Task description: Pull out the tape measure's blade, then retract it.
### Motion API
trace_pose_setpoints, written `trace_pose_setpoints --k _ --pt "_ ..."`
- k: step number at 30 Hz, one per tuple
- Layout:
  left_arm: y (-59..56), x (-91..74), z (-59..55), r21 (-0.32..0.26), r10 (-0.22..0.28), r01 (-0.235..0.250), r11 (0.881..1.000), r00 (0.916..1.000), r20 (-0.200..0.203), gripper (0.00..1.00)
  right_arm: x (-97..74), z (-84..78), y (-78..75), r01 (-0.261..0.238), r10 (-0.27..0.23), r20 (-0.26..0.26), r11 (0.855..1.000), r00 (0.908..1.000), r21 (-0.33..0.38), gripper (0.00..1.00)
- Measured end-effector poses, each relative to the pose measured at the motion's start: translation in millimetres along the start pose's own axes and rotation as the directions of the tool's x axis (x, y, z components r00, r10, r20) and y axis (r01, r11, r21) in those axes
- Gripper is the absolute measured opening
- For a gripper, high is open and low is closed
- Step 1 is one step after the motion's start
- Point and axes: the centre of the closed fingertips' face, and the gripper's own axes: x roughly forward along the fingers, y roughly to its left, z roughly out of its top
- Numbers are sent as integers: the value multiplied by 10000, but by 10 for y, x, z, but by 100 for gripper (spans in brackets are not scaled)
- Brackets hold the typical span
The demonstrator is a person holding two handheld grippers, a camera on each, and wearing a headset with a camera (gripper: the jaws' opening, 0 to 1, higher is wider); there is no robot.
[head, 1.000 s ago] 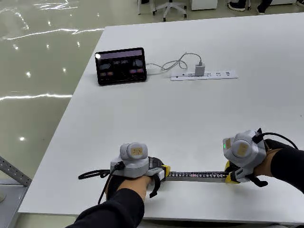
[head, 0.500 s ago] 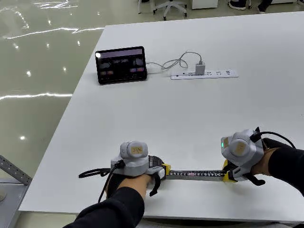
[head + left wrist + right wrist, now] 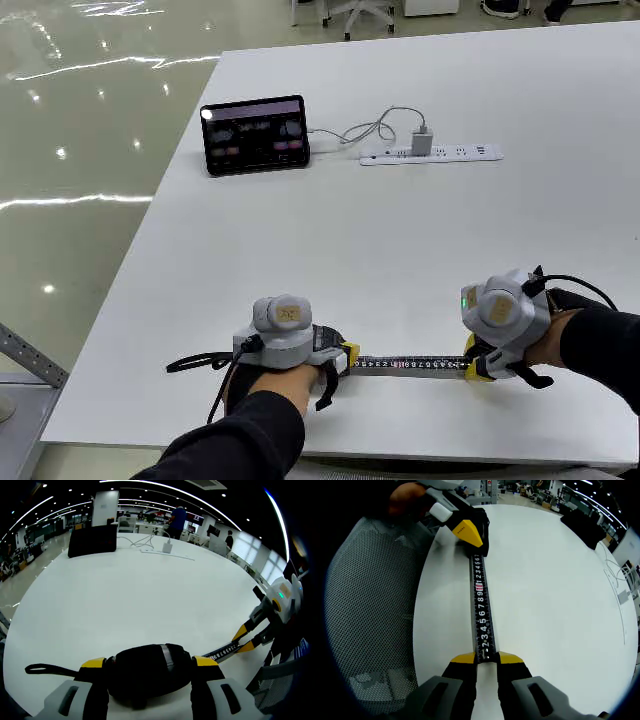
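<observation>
Tape measure case (image 3: 147, 672) sat clamped between the yellow-tipped jaws of my left gripper (image 3: 150, 666), which pressed in on the black body from both sides. A black wrist strap (image 3: 47, 669) trailed from the case and lay flat on the tabletop (image 3: 400, 240), pointing toward the left edge.

My right gripper (image 3: 482, 658) was pinching the blade (image 3: 480, 605) at its free end, jaws pressed together on the tip with the first printed numerals just past them. From there the blade ran straight across to the case, lying flat on the white surface with its scale facing up and a red mark partway along. The two grippers were well apart, joined only by that drawn-out strip.

From the head view, the whole tape measure lay parallel to the near edge of the tabletop and close to it, the case toward the near left corner and the blade tip further right. Dark sleeves covered both arms behind the grippers.

Farther back, a tablet (image 3: 255, 137) stood near the left edge with its screen lit. A white power strip (image 3: 430, 155) lay beside it toward the middle, a charger (image 3: 421, 145) plugged into it and a cable (image 3: 350, 135) looping over to the tablet.
</observation>
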Motion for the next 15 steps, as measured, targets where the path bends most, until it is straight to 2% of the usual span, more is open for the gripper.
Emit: trace_pose_setpoints --k 15 --pt "-4 -6 -3 -14 1 -1 10000 10000 7 62 16 43 2 2 -2 63 10000 10000 15 10"
